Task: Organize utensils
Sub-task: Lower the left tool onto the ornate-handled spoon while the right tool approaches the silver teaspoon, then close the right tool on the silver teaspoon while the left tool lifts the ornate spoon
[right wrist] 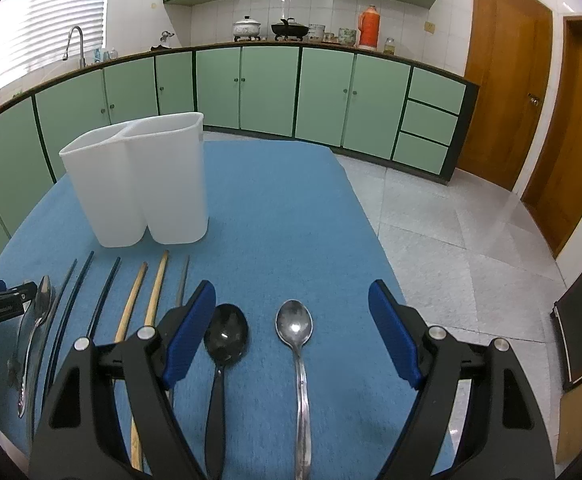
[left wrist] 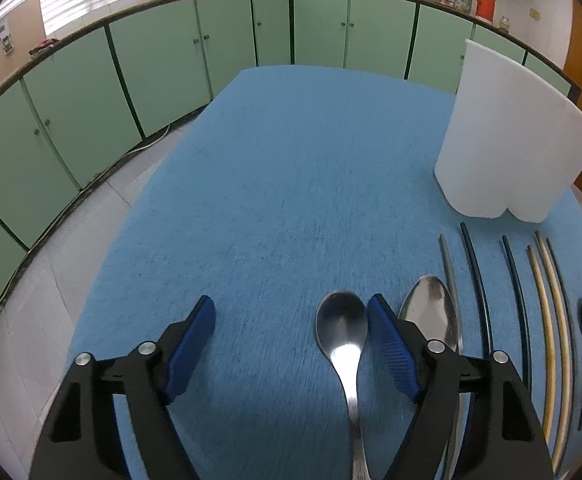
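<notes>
The utensils lie in a row on the blue worktop (right wrist: 283, 208), all on the near side of the white two-compartment holder (right wrist: 139, 184), which stands upright and looks empty from the right wrist view.

Nearest your left tongs (left wrist: 291, 344) is a steel spoon (left wrist: 341, 328); its bowl sits between the blue pads, close against the right-hand pad (left wrist: 391, 348), with a wide gap to the other. The tongs stand apart and clamp nothing. Just past that pad lies a larger spoon (left wrist: 431, 312). If you close here, the pad may push the first spoon sideways instead of pinching it, or the outer finger may nudge the larger one out of line. Centre over the handle first.

Your right tongs (right wrist: 291, 336) also stand apart, holding nothing, and here lies the bigger risk: two spoons are inside the gap, a black spoon (right wrist: 226, 336) next to the left-hand pad and a silver spoon (right wrist: 294, 326) nearer the middle. Closing now could sweep both together, giving you a crossed, slipping pair.

Farther toward the holder's left side lie the chopsticks (right wrist: 155, 296). They are thin and flat on the cloth, so they are likely to roll or skid if brushed.

The holder looks light, so a hard drop into one side might tip it.
</notes>
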`<state>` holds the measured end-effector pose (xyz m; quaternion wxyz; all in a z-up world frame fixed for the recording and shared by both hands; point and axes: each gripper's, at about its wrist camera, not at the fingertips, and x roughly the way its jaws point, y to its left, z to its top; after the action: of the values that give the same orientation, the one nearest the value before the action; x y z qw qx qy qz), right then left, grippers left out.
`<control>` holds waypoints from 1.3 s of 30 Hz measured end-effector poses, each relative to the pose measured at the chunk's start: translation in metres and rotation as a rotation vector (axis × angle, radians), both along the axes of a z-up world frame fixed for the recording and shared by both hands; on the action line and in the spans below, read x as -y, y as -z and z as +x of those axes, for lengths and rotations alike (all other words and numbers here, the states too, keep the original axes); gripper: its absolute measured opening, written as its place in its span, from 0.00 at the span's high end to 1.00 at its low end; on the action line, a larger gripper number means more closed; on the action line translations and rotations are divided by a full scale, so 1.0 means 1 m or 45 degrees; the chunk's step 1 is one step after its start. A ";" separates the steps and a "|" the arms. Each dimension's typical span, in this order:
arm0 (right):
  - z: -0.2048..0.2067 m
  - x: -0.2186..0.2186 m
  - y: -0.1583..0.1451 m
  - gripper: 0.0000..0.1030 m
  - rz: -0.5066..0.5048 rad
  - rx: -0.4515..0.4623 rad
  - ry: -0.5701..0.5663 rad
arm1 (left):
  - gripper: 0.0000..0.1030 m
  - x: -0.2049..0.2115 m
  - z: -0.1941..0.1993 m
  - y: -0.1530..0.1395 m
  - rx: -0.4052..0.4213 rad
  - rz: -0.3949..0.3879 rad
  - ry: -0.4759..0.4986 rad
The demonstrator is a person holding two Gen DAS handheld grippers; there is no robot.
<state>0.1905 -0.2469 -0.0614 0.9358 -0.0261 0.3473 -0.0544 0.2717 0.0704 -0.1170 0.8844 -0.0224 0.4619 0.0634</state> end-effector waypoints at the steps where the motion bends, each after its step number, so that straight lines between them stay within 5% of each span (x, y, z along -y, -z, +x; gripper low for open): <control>1: 0.001 0.000 0.001 0.26 -0.001 -0.001 0.000 | 0.28 -0.001 -0.001 0.000 0.002 -0.001 0.002; 12: 0.008 0.003 0.007 0.26 -0.005 -0.021 0.001 | 0.40 -0.001 -0.007 -0.001 0.001 -0.035 0.020; 19: 0.010 0.006 0.009 0.26 -0.016 -0.024 0.010 | 0.74 0.005 -0.013 -0.003 0.024 -0.039 0.062; 39: 0.034 0.023 0.045 0.43 0.030 -0.204 -0.020 | 0.75 0.000 -0.030 -0.002 0.082 -0.050 0.066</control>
<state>0.2243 -0.2703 -0.1062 0.9057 -0.0219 0.4214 -0.0408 0.2412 0.0705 -0.1155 0.8996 -0.0300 0.4346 0.0306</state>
